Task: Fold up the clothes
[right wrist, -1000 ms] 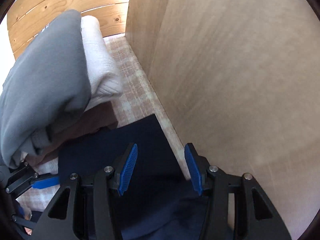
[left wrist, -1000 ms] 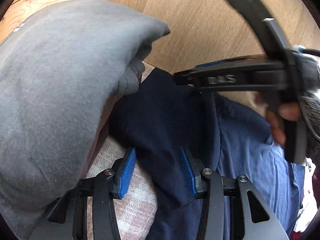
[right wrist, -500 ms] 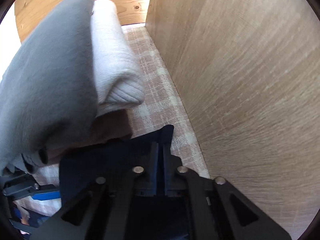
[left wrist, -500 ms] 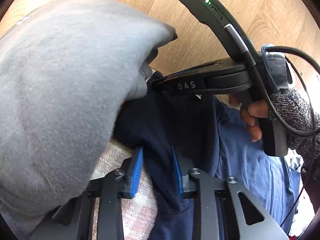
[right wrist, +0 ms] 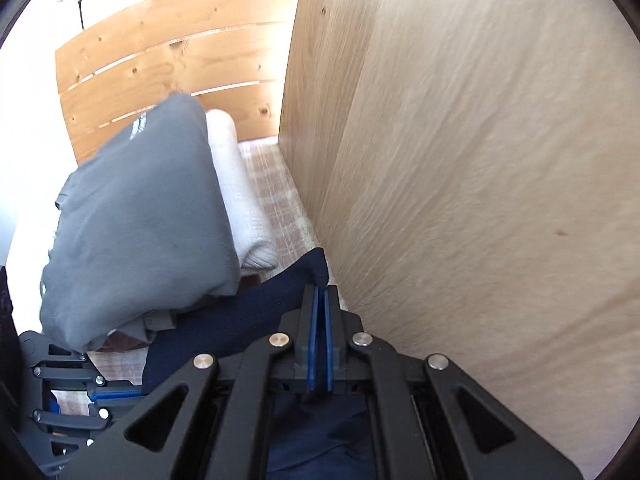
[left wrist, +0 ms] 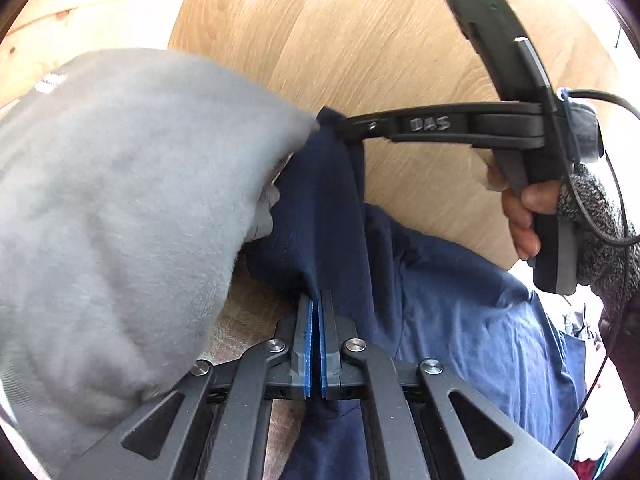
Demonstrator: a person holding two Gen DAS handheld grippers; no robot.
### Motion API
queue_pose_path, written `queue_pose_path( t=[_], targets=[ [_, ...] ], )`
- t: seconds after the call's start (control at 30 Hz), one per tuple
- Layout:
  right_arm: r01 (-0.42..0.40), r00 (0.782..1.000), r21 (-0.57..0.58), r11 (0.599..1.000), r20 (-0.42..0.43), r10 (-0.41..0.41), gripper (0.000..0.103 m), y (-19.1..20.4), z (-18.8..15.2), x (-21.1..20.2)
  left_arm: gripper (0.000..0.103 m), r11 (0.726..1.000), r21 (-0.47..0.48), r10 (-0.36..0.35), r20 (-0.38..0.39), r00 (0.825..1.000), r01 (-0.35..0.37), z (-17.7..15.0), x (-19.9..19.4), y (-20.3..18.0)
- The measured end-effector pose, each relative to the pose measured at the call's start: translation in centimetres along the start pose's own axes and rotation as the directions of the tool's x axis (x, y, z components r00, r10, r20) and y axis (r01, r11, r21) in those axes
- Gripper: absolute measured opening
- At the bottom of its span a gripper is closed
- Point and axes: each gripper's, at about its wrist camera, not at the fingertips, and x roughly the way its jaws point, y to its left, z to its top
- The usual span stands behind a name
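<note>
A dark navy garment [left wrist: 320,216] lies on a checked cloth beside a wooden panel. My left gripper [left wrist: 315,300] is shut on its near edge. My right gripper [right wrist: 320,292] is shut on its far corner [right wrist: 318,268], and it shows in the left wrist view [left wrist: 344,126] pinching that corner up against the panel. The navy fabric [right wrist: 240,320] stretches between the two grippers. The left gripper's frame [right wrist: 80,384] shows at the lower left of the right wrist view.
A stack of folded clothes stands at the left: a grey sweatshirt [right wrist: 140,216] on top of a white knit [right wrist: 244,200]. The grey sweatshirt [left wrist: 120,220] bulges close to my left gripper. A tall wooden panel [right wrist: 460,160] stands at the right. A slatted wooden board [right wrist: 172,64] is behind.
Both grippers have gone from open to shut on the navy garment. The right gripper has lifted its corner upward along the panel.
</note>
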Motion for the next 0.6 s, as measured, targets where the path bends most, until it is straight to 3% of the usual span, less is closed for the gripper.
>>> queue_pose_path(
  t=[0.1, 0.2, 0.27, 0.37, 0.6],
  targets=[
    [0.002, 1.0, 0.01, 1.0, 0.019, -0.003, 0.003, -0.8, 0.1, -1.0, 0.006, 1.0, -0.019, -0.015, -0.005, 1.0, 0.015, 0.4, -0.1, -0.2],
    [0.011, 0.999, 0.019, 1.0, 0.029, -0.012, 0.003, -1.1, -0.9, -2.4, 0.025, 0.999, -0.04, -0.013, -0.001, 1.0, 0.013, 0.6, -0.2, -0.2],
    [0.022, 0.999, 0.015, 1.0, 0.033, -0.022, 0.003, -1.0, -1.8, -3.3, 0.026, 0.998, -0.05, -0.033, -0.001, 0.999, 0.033, 0.7, -0.4, -0.2],
    [0.055, 0.998, -0.004, 0.999, 0.024, -0.054, 0.003, -1.2, -3.8, -4.4, 0.035, 0.999, -0.018, -0.028, -0.018, 0.999, 0.028, 0.3, -1.0, -0.2],
    [0.072, 0.997, 0.059, 0.996, -0.014, -0.071, 0.003, -3.4, -8.3, -5.2, 0.035, 0.999, 0.034, 0.004, -0.066, 0.998, -0.002, 0.5, -0.3, -1.1]
  ],
)
